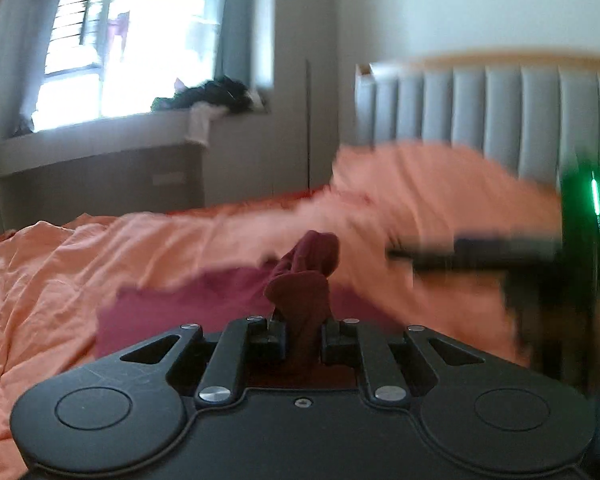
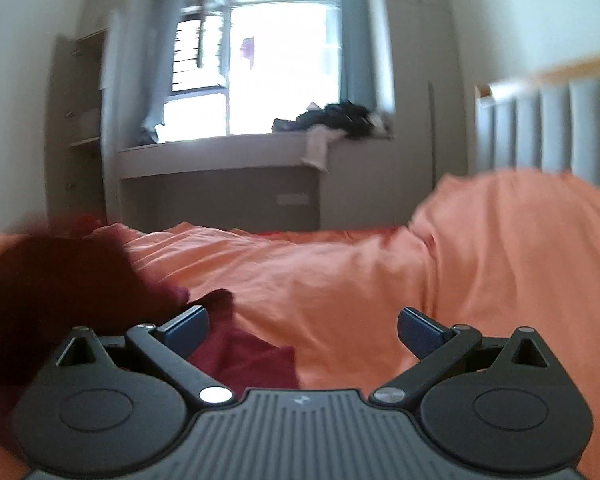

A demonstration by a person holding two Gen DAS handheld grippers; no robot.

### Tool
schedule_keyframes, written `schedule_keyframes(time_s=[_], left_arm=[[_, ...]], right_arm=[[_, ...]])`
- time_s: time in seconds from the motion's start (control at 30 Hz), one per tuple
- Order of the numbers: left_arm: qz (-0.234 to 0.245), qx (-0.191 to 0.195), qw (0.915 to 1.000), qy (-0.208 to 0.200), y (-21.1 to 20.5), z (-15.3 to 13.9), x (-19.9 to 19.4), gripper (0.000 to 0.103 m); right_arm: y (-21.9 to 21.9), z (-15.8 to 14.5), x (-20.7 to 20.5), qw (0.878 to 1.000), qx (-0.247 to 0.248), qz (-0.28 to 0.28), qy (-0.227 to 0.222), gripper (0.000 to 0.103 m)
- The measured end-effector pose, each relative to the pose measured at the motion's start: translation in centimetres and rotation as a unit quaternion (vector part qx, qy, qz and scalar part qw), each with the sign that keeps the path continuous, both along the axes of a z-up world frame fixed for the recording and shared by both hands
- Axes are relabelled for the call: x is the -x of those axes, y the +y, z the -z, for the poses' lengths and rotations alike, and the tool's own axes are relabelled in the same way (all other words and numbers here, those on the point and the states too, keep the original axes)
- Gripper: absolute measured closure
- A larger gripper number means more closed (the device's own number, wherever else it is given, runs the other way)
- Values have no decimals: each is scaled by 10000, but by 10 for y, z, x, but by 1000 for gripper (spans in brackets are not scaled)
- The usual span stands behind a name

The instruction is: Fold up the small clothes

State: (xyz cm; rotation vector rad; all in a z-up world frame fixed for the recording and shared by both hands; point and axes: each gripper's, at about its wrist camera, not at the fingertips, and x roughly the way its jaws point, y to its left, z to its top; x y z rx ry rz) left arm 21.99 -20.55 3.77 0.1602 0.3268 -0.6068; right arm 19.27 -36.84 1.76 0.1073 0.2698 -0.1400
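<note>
Garment: maroon cloth (image 1: 300, 292) bunched, lifted off the orange duvet (image 1: 60, 272).
Left gripper (image 1: 300, 338): clamped on that bunch.
Right gripper (image 2: 302, 330): fingers spread, empty; cloth at its 9 o'clock.
Risk: single bunched pinch may slip or crease the fold.

The left gripper (image 1: 300, 336) sits at 6 o'clock, its jaws pinched on a bunch of dark red cloth (image 1: 300, 284) that stands up between them. More of the cloth lies flat on the orange duvet (image 1: 60, 280) toward 8 o'clock. The right gripper (image 1: 500, 256), blurred and showing a green light, crosses in from 3 o'clock above the duvet. A grey headboard (image 1: 500, 116) stands at 2 o'clock. A bright window (image 1: 140, 48) fills 11 o'clock, with dark clothes (image 1: 216, 94) heaped on its sill.
</note>
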Motion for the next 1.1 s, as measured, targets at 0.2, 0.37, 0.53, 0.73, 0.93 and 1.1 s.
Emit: schedule_keyframes(time_s=[0.2,0.37,0.53,0.73,0.93,1.1], left_arm=[[37,-922,9947,-458,-12,38,25,81],[204,-864,9950,-454,-4,36,32,67],[243,-848,9948,-504,0,35,40,67],[222,-955,9929,-677,-6,36,42,69],[225,-961,9927,-691,-4,37,43,75],[249,-899,9933,-687,-1,36,45,79]], right_arm=[[-43,16,-1,9900,-1352,-342,212,0],[-49,25,-7,9736,-2124,-776,308,0],[-35,22,-14,9719,-1972,-1212,420,0],[-3,17,-12,9723,-1175,-1938,577,26],[16,24,-16,9663,-877,-2266,853,84],[25,14,0,9646,-477,-2487,736,101]])
